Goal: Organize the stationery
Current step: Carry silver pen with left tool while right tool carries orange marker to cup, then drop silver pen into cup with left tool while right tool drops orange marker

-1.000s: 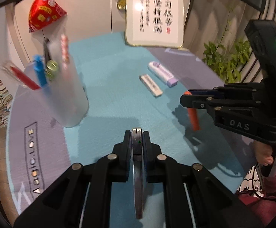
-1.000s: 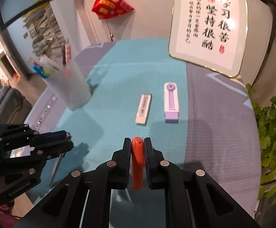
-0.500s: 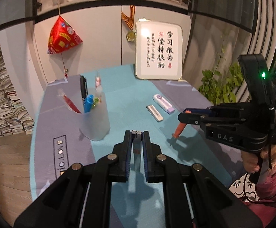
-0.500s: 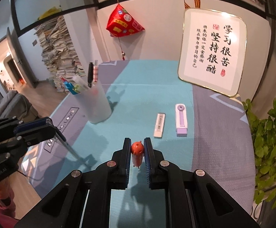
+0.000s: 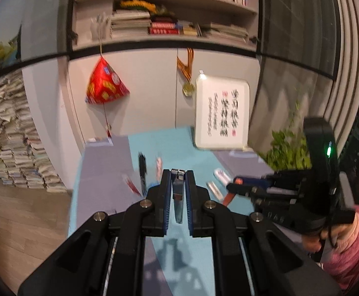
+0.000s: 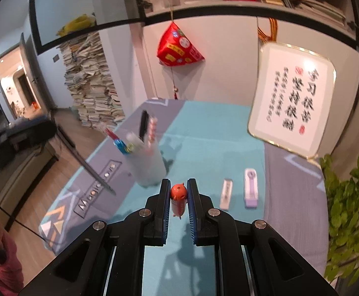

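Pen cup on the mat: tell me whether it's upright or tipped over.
Upright. The frosted pen cup stands on its base on the teal mat, with pens sticking out of its open top.

Home study

Bookshelves (image 5: 179, 22) run overhead, a paper stack (image 6: 90, 83) climbs the wall, framed calligraphy (image 6: 292, 98) leans on the table (image 6: 204, 128), and a doorway (image 6: 14, 86) opens onto another room.
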Demonstrator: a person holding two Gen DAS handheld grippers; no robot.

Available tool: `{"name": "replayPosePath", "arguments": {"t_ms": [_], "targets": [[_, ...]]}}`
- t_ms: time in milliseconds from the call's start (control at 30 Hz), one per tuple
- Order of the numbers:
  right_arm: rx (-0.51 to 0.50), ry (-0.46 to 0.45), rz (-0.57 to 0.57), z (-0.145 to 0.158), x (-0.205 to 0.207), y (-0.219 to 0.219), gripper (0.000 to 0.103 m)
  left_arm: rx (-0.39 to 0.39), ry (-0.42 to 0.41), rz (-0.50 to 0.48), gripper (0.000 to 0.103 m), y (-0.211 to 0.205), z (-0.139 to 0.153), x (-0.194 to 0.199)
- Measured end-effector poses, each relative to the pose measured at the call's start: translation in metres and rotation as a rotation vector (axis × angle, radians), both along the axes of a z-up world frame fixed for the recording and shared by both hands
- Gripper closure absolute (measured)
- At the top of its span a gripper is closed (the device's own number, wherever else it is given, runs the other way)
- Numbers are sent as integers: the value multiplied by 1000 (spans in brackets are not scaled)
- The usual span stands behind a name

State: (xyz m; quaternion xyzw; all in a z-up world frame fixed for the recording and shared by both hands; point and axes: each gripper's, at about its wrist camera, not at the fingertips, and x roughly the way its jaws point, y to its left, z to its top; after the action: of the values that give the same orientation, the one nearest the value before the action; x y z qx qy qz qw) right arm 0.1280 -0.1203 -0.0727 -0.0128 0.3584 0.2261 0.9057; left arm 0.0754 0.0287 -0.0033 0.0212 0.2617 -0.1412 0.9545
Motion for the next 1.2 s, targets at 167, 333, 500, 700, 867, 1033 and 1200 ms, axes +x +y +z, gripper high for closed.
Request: {"name": "replayPosePath", "arguments": {"t_ms": [167, 333, 500, 700, 867, 1033, 1200], "targets": [[3, -45, 16, 19, 6, 14, 88, 13, -91, 41, 94, 8, 30, 9], [16, -85, 13, 36, 24, 28, 88, 6, -95, 79, 94, 21, 37, 29], [80, -84, -2, 51, 47, 43, 88, -18, -61, 108, 94, 32, 28, 54], [79, -80, 6, 52, 63, 62, 88, -31, -34, 114, 94, 37, 20, 75], [79, -59, 8, 44, 72, 69, 88, -29, -6, 107, 94, 39, 9, 90], [77, -33, 10, 34, 83, 72, 88, -25, 28, 101, 94, 41, -5, 99], [62, -16, 21, 26, 91, 80, 88, -8, 55, 97, 94, 43, -18, 105]]}}
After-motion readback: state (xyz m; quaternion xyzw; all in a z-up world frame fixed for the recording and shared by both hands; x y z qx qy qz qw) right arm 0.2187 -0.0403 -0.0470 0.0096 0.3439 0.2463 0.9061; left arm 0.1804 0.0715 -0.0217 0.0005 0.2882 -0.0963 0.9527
